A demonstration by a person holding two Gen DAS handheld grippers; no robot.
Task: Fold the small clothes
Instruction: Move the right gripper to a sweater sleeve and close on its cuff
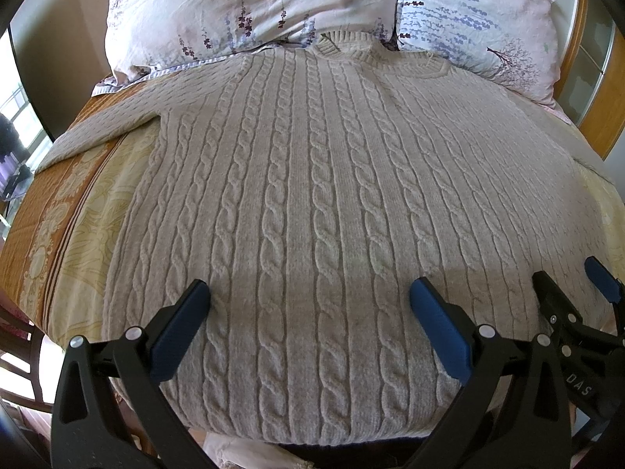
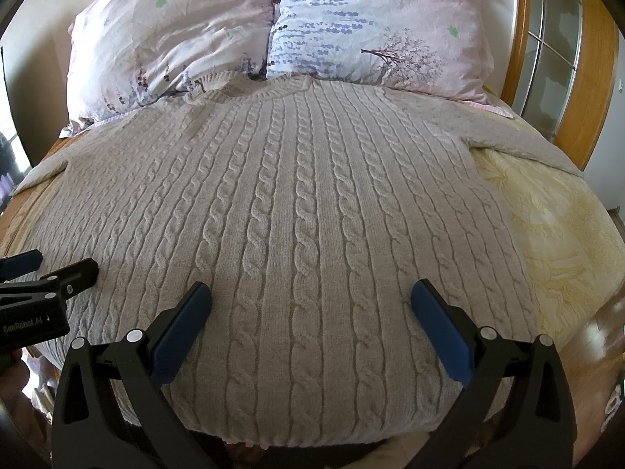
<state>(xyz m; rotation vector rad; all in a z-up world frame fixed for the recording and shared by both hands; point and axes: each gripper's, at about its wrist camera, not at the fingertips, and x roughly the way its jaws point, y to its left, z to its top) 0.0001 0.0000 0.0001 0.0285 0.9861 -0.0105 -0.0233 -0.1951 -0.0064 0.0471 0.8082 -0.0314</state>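
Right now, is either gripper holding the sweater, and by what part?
Nothing is held. The left gripper and the right gripper are both open above the sweater, near its hem; no knit sits between the fingers.

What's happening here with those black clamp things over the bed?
A person holds a hand-held gripper in each hand above a beige cable-knit sweater that lies spread flat on the bed, its collar up against two floral pillows. The left hand-held gripper and the right hand-held gripper both have their jaws wide open, near the sweater's hem. Neither grips the fabric, and no fold has been made yet.
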